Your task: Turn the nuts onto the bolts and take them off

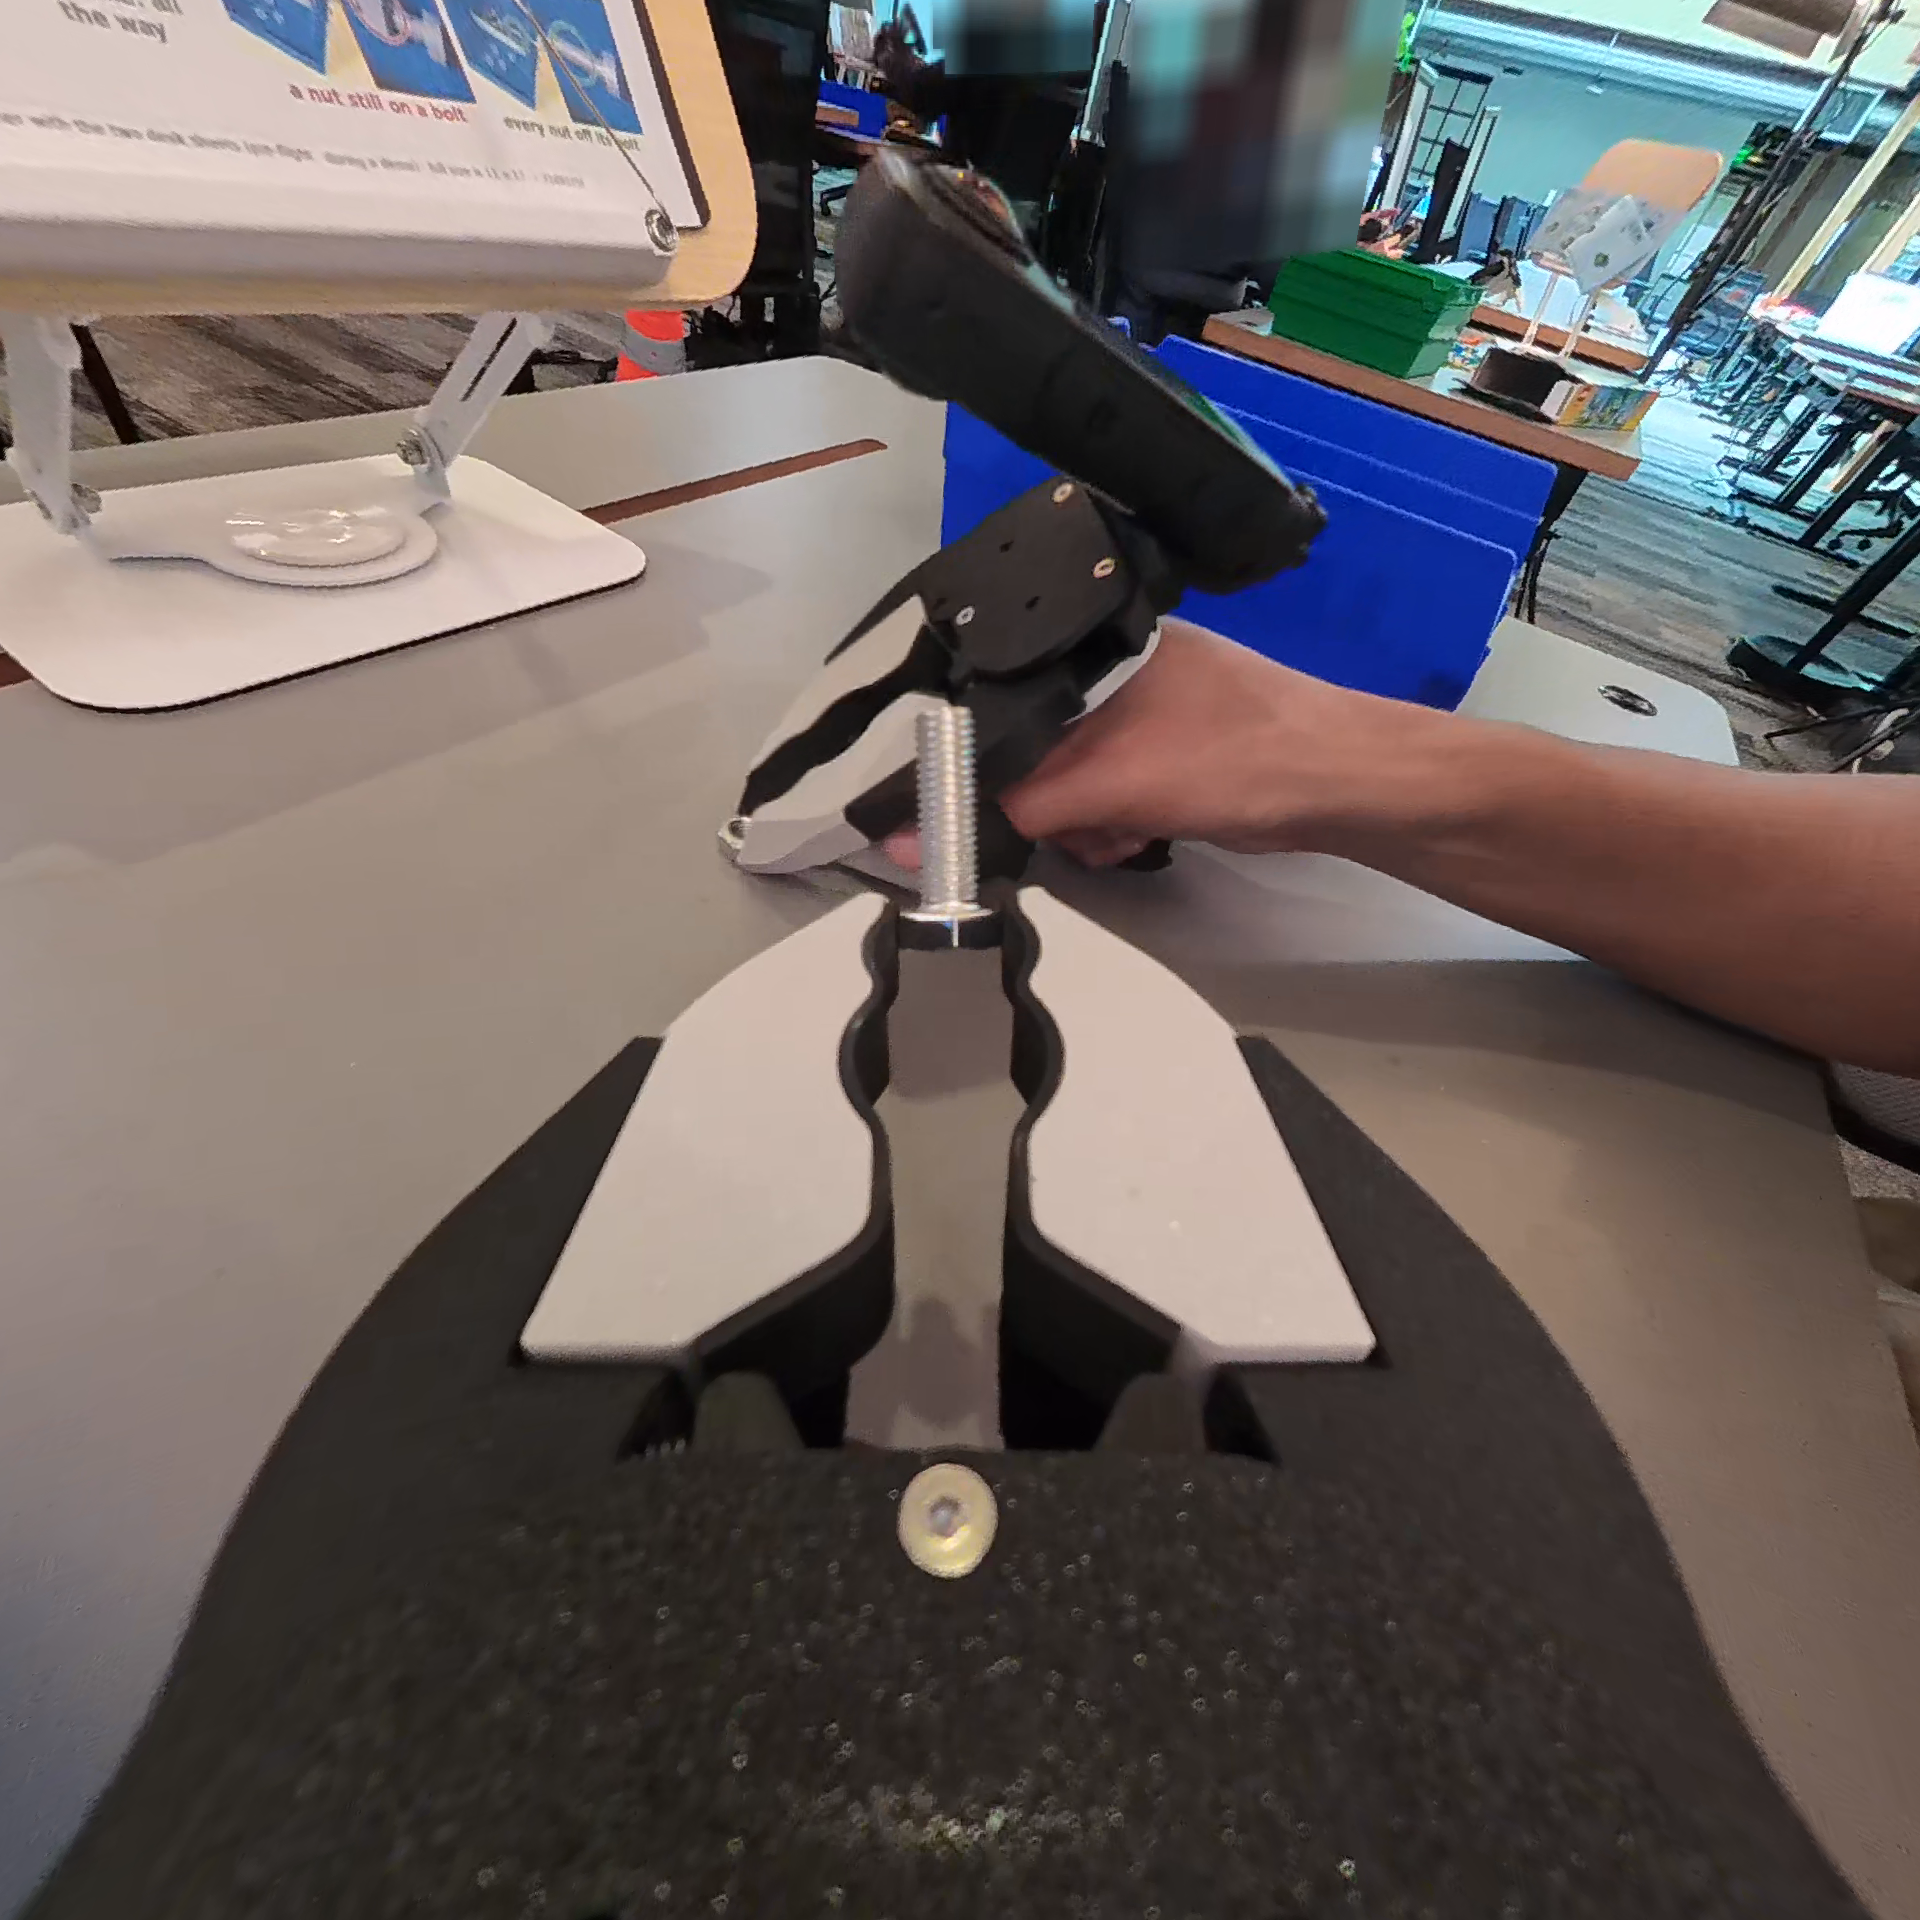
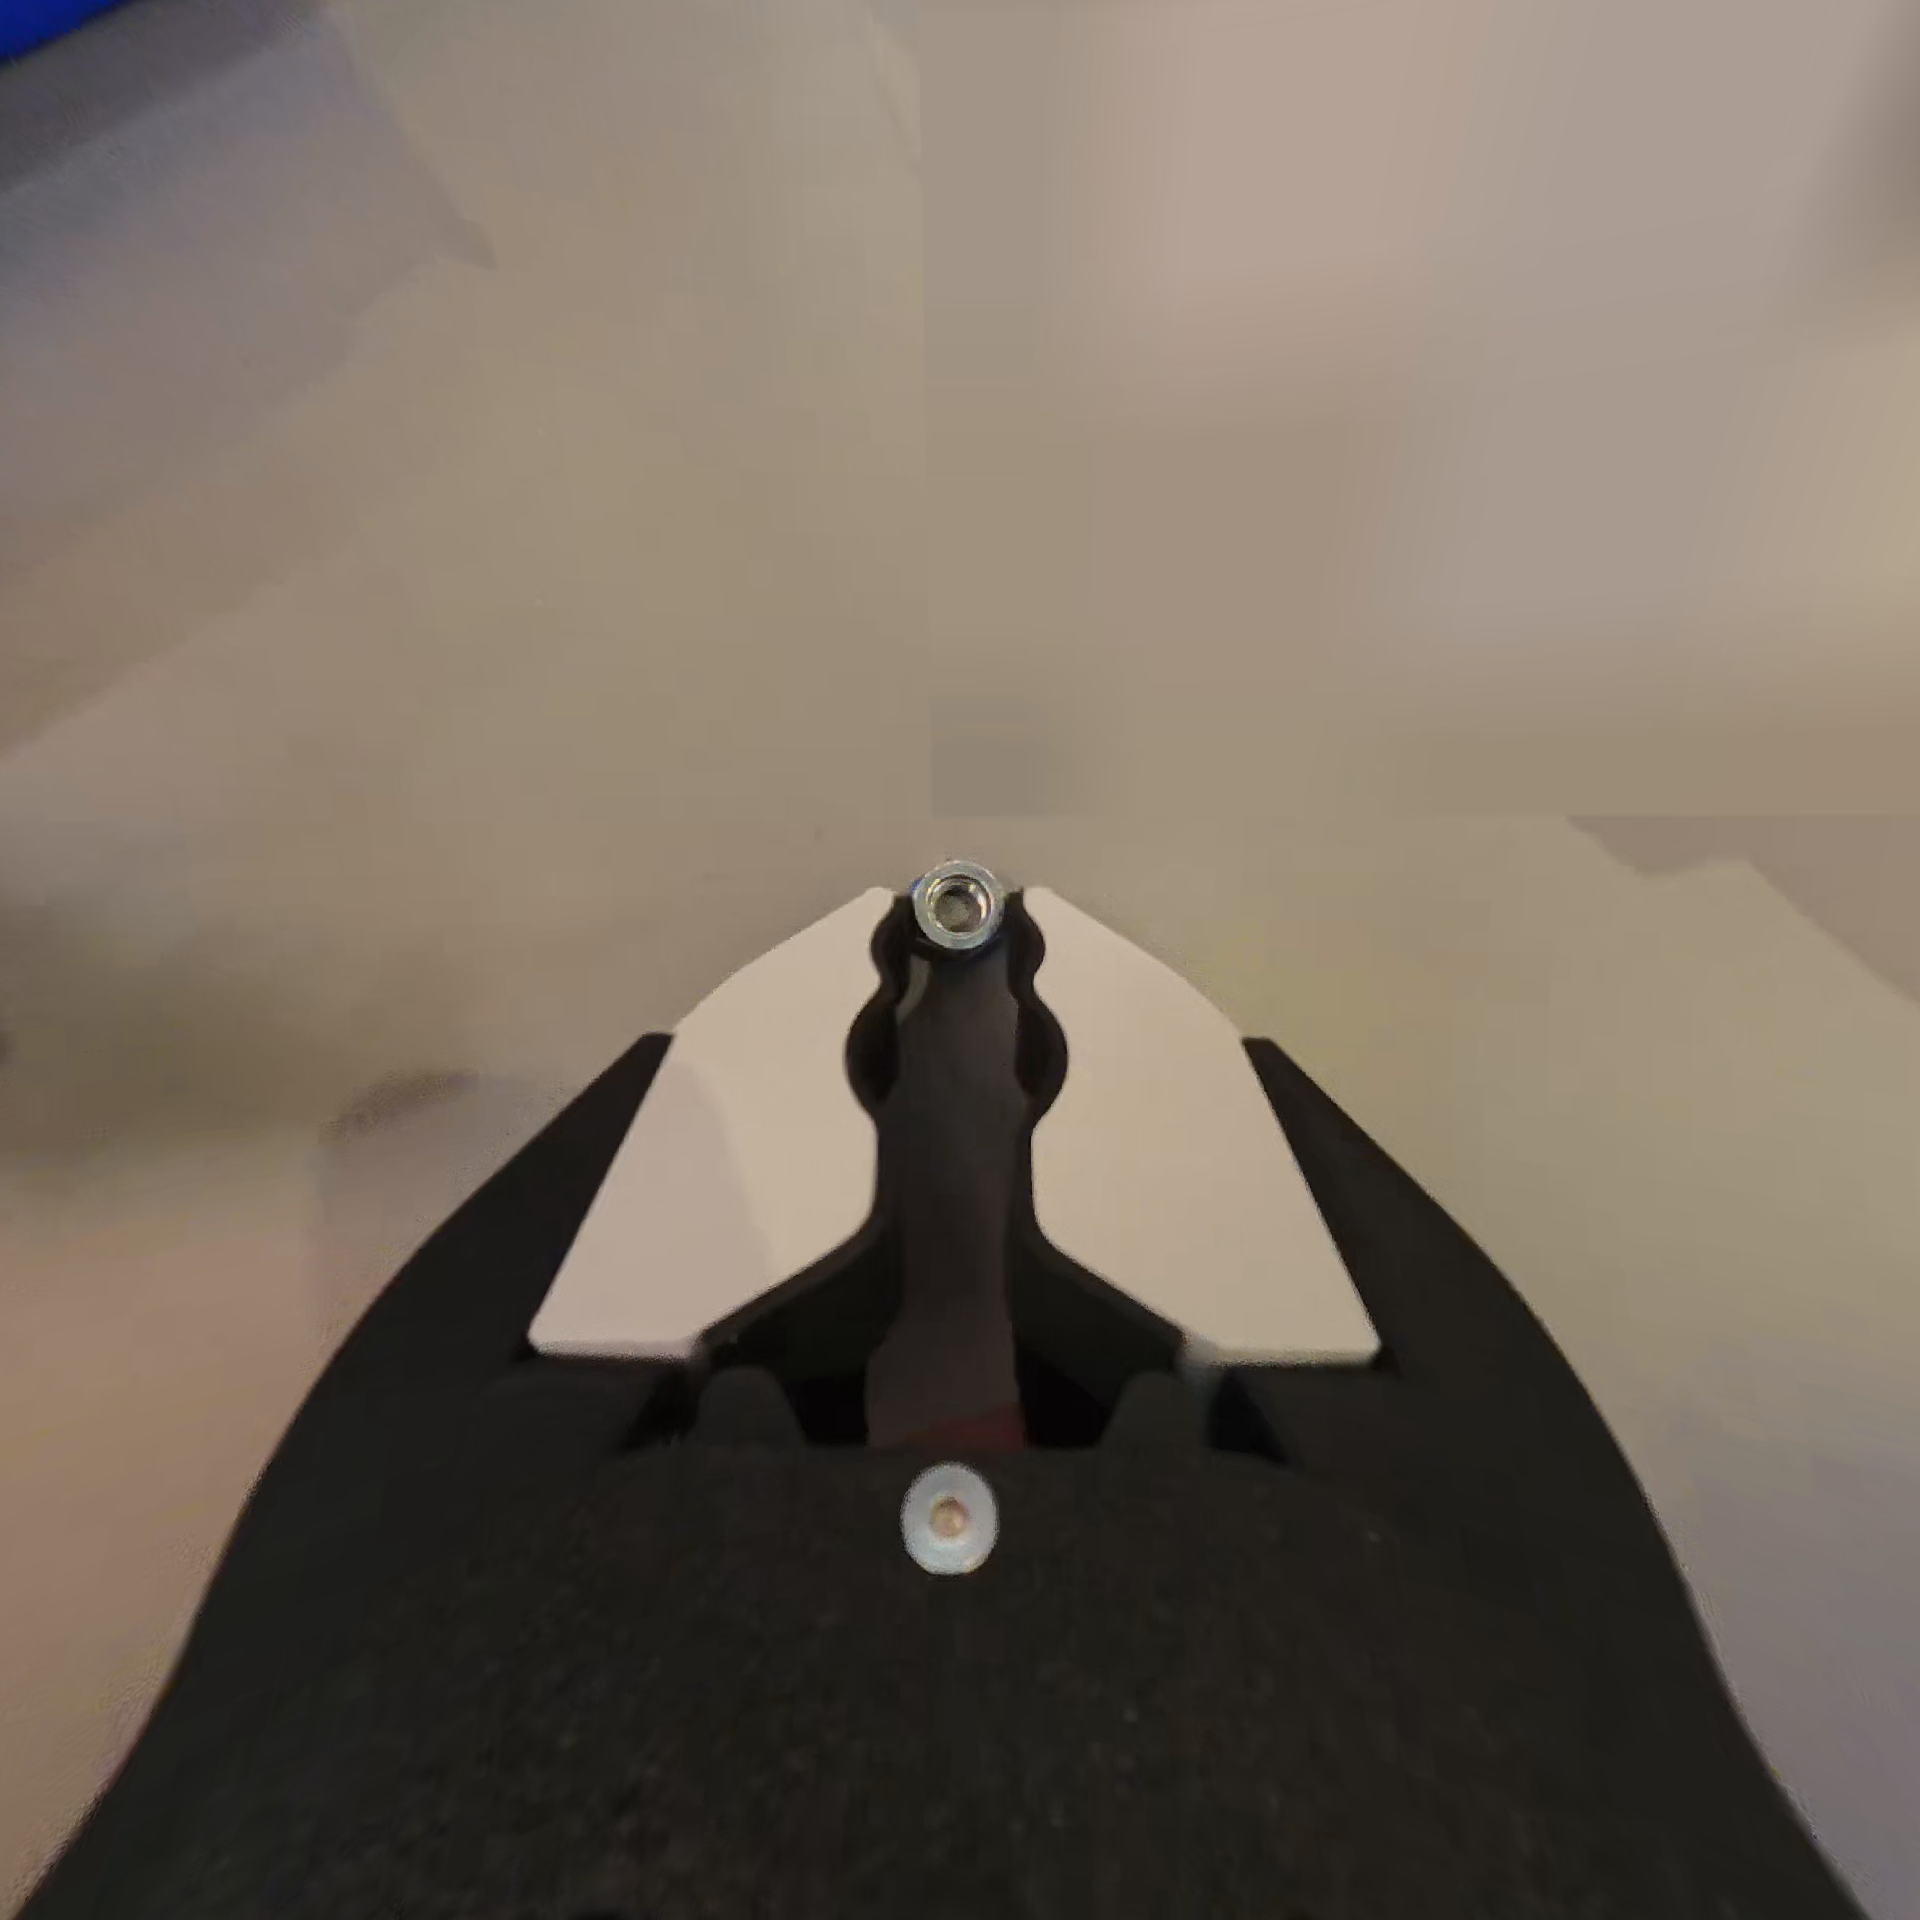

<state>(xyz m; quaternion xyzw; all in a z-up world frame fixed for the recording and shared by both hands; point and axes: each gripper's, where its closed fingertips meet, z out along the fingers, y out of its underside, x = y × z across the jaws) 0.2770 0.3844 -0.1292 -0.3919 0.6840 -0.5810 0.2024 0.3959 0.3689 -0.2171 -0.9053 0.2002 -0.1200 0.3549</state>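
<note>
Where the left wrist view looks along its own two fingers, the left gripper has its tips closed on the flat head of a silver bolt, whose threaded shank stands upright above the tips; only a narrow gap remains between the wavy black inner edges behind the head. Beyond the bolt, the right gripper comes in from the right side of the grey desk, tilted nose-down with its tips low at the desk surface, and a small metal piece shows at those tips. A person's hand wraps its handle, the forearm stretching off toward the right edge. Toward the desk's far left corner a white stand carries a tilted board with a printed instruction sheet. Past the far edge sit blue bins, and farther back a table with a green crate. From the right wrist view, the right gripper pinches a small silver nut at the very tips, its threaded hole facing the camera; the fingers are drawn nearly together, parted only by the nut's width. Behind the nut lies only the blurred pale desk surface, with a sliver of blue at the upper left corner.
</note>
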